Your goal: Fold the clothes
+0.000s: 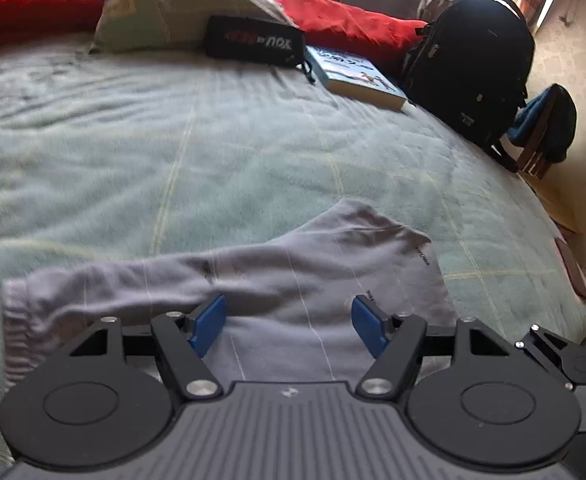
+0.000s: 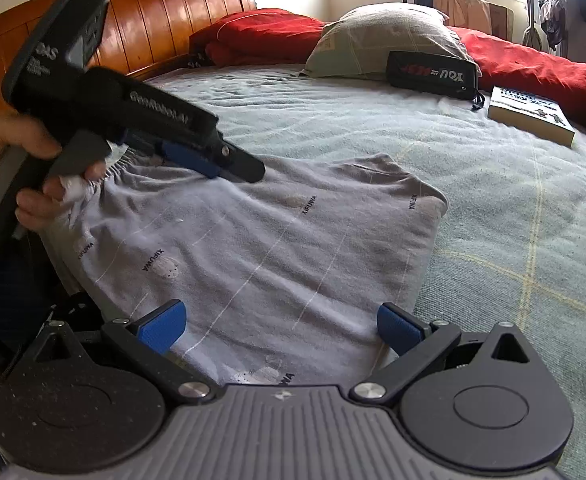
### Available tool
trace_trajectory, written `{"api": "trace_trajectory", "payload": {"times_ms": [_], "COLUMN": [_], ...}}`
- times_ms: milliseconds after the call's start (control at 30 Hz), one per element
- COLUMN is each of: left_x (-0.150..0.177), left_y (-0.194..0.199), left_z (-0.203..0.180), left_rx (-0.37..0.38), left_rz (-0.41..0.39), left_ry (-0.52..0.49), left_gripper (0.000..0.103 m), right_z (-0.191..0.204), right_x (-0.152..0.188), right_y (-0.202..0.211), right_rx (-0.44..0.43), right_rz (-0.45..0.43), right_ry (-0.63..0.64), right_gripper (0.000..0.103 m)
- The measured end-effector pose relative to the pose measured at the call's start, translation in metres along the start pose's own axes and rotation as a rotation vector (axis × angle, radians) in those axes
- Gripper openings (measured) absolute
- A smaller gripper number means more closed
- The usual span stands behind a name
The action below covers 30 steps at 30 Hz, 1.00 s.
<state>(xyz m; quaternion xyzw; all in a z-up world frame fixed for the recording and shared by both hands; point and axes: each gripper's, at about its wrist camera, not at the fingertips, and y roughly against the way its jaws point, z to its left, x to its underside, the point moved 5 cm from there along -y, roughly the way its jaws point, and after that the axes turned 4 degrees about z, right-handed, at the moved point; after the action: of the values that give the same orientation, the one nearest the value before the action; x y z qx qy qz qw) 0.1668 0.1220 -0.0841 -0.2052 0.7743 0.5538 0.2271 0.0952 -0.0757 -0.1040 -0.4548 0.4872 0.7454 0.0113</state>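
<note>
Fuzzy green bedspread [image 2: 493,208], rumpled grey shorts [image 2: 273,240]

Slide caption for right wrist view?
Open right gripper hovers at grey shorts' near edge; left gripper over waistband.

The pale grey cotton garment [image 2: 253,248] carries thin white lines and small dark lettering. The bed's pale green fleecy blanket [image 1: 133,140] has a faint yellow check. Red cushions [image 2: 533,64] flank a beige pillow [image 2: 381,36]; blue pads [image 2: 161,326] line black jaws.
</note>
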Motion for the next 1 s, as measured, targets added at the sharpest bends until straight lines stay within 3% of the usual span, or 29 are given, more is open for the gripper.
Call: {"api": "trace_trajectory", "payload": {"times_ms": [300, 567, 767, 1000], "left_x": [0.018, 0.007, -0.009, -0.032], "left_y": [0.033, -0.013, 0.010, -0.036], "left_z": [-0.024, -0.007, -0.021, -0.024], "left_rx": [0.061, 0.041, 0.065, 0.144], "left_rz": [-0.016, 0.030, -0.028, 0.066], "left_ry": [-0.077, 0.003, -0.073, -0.022], "left_gripper": [0.071, 0.071, 0.072, 0.072], "right_z": [0.000, -0.001, -0.002, -0.004], "right_x": [0.001, 0.001, 0.000, -0.001], "right_y": [-0.003, -0.002, 0.001, 0.004], "right_rx": [0.005, 0.004, 0.003, 0.000], "right_rz": [0.004, 0.003, -0.003, -0.011], "right_ry": [0.002, 0.000, -0.011, -0.024], "right_gripper": [0.103, 0.103, 0.103, 0.103]}}
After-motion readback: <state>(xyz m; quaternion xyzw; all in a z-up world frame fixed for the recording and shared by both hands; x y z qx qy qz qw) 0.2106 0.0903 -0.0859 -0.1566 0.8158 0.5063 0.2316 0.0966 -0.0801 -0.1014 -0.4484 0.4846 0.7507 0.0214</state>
